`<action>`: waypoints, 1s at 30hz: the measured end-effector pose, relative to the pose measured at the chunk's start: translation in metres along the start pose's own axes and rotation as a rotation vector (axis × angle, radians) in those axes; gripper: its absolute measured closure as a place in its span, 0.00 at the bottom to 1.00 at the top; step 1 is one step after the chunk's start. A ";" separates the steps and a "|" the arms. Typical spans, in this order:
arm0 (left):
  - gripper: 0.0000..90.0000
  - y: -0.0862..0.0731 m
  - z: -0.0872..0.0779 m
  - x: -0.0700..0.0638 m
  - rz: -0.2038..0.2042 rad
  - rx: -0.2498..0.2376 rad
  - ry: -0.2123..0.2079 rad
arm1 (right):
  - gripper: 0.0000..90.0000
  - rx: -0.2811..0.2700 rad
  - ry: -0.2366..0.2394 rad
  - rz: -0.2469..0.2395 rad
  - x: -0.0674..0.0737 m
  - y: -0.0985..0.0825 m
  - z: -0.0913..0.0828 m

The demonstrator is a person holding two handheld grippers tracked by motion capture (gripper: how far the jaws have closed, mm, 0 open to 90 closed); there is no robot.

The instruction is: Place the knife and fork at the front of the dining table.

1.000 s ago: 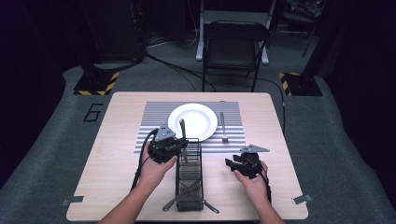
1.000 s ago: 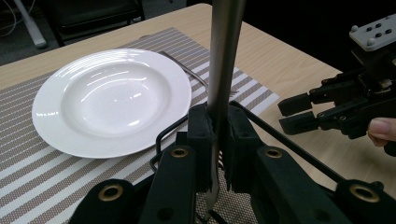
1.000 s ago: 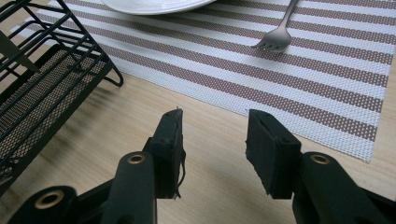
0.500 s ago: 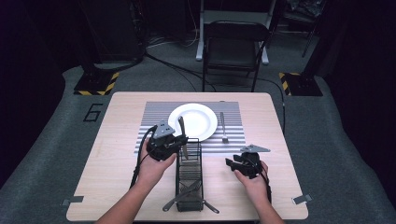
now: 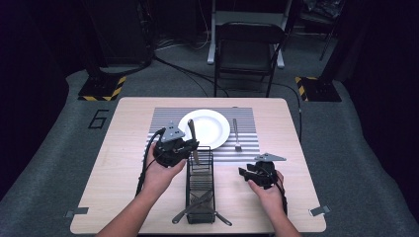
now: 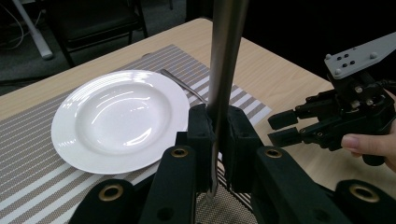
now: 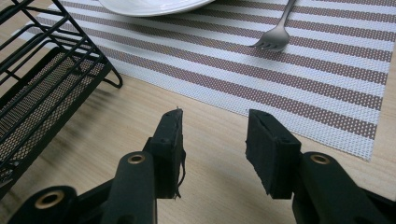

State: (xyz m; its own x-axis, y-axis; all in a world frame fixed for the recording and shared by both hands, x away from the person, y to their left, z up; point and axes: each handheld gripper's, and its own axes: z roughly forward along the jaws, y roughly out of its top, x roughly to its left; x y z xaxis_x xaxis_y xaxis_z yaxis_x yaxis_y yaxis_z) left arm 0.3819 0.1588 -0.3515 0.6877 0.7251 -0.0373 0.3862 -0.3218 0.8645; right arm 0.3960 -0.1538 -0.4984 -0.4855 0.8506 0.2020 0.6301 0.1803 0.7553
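Left gripper clamps a smooth steel, probably knife, handle; right gripper gapes empty.

Table: placemat lies toward 12 o'clock, bearing the plate at its middle and the fork at the plate's 3 o'clock, just apart. Wire rack stands at the plate's 6 o'clock (far end at the placemat's near edge). Left gripper, clamping an upright knife, sits over the rack's far end; right gripper at the rack's 3 o'clock, near.
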 end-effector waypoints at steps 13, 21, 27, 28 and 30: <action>0.92 0.020 -0.015 -0.003 0.012 0.000 -0.006 | 0.62 -0.006 0.001 0.004 -0.001 0.000 -0.001; 0.92 0.033 -0.030 -0.006 0.024 0.007 0.002 | 0.62 -0.010 0.004 0.009 -0.002 0.000 -0.002; 0.92 0.042 -0.043 -0.004 0.017 -0.007 -0.001 | 0.62 -0.011 0.004 0.007 -0.001 0.000 -0.002; 0.92 0.044 -0.047 -0.003 0.024 -0.010 0.009 | 0.62 -0.011 0.005 0.011 -0.001 0.000 -0.002; 0.92 0.046 -0.052 -0.001 0.028 -0.013 0.021 | 0.62 -0.012 0.009 0.015 -0.001 0.000 -0.002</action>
State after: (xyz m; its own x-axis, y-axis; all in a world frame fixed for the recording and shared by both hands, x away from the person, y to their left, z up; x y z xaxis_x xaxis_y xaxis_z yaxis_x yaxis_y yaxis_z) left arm 0.3668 0.1746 -0.2855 0.6849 0.7286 -0.0024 0.3588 -0.3344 0.8714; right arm 0.3952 -0.1558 -0.4973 -0.4818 0.8484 0.2191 0.6302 0.1618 0.7594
